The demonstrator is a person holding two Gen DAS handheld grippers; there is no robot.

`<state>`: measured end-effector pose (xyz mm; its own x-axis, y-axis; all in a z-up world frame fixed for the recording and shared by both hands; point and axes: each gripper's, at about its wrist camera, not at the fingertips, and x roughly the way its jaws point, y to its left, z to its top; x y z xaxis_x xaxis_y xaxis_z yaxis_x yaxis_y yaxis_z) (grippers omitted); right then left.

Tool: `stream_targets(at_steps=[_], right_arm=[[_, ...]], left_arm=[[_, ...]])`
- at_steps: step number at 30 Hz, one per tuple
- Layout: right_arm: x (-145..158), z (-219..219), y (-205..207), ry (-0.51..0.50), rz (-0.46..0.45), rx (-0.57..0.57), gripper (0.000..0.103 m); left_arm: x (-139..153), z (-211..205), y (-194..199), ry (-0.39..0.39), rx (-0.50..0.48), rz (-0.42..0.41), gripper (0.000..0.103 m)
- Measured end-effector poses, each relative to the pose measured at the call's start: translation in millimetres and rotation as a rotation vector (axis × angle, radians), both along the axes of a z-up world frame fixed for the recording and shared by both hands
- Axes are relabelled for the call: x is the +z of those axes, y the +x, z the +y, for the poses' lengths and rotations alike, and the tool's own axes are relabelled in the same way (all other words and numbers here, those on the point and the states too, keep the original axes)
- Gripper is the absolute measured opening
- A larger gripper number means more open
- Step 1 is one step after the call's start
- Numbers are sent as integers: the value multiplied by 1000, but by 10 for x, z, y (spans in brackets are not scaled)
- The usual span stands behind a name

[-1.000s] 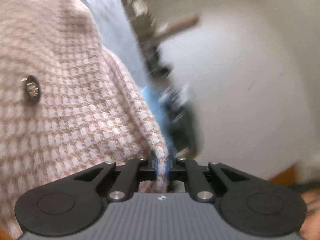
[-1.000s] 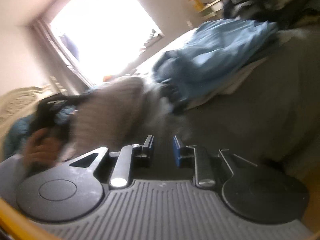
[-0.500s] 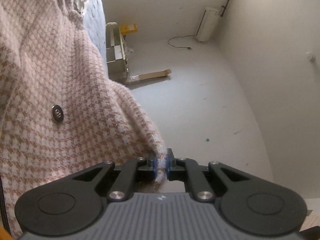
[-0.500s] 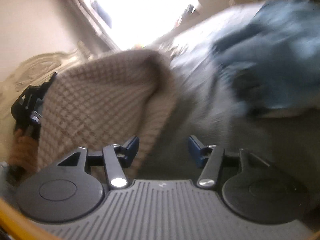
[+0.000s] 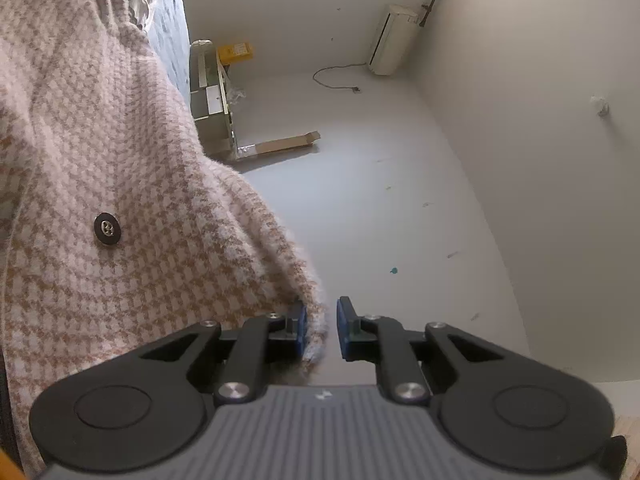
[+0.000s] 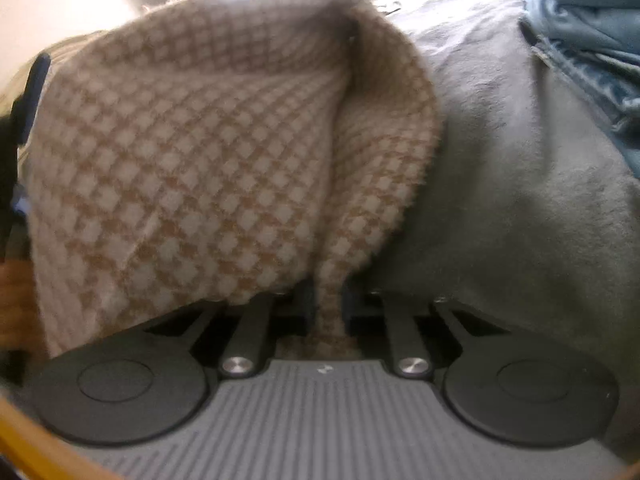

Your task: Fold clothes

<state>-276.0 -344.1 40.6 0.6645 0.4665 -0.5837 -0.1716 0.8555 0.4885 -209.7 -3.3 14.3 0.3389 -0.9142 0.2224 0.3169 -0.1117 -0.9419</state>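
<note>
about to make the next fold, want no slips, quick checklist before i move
1. Left claw gripping the knit: not ok, jaws apart, hem only touches one pad.
2. Right claw gripping knit: cannot tell, fabric sits between the fingers, view blurred.
3. Knit laid flat: not ok, it hangs bunched.
4. Button side visible: ok.
5. Grey bed space beside the knit: ok.
6. Blue clothes apart from the knit: ok.

Half a second ago the left gripper [image 5: 321, 330] was clamped on the edge of the houndstooth garment [image 5: 120, 160]; now its jaws stand apart, the fabric touching only the left pad. The right gripper [image 6: 328, 310], then wide open beside the cloth, has closed around a fold of it, with the garment filling its view.
</note>
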Motion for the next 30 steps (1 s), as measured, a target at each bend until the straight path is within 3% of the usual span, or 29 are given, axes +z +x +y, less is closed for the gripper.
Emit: stream_targets(at_steps=[7,14,15,17,18,19,20,21,24,26,27,29,30], right_arm=[[548,-1,-22,-454,-299,-123,9],[1134,-902,134,-791,-462,-480,6],[1229,-1048,92,-822,-490,-537,2],[1387,-1253,-18,-996,-581,-667,2],[1447,-1304,-23,-1056,-603,-695,2],[1516,-1390,-12,-1039,-598,-703,3],[1526,-1462,-11,-1013,-581,-697,2],[1479,-1505,-14,-1009,-563,-690,3],[1337,-1634,-24,-996,-508,-667,4],[1126,-1649,-72,-954,-452,-608,13],[1005,-1666,-119,-923,-413,-574,29],[801,-1747,-186,-844,-326,-520,43],[736,-1792,-173,-776,-293,-507,43]], left_arm=[[-32,30,-29,-9,-4,-16,15],[-106,-65,-24,-9,-26,6,15],[-107,-88,-20,6,-28,10,15],[-85,-215,11,64,-56,11,17],[-73,-285,29,96,-72,11,25],[-54,-378,32,133,-96,6,32],[-30,-494,31,170,-134,-2,50],[-2,-609,31,208,-173,-17,60],[191,-1024,-10,449,-285,-89,65],[361,-1253,-43,587,-333,-161,66],[434,-1337,-14,611,-346,-177,67],[566,-1481,89,616,-364,-186,67],[646,-1556,157,619,-367,-197,67]])
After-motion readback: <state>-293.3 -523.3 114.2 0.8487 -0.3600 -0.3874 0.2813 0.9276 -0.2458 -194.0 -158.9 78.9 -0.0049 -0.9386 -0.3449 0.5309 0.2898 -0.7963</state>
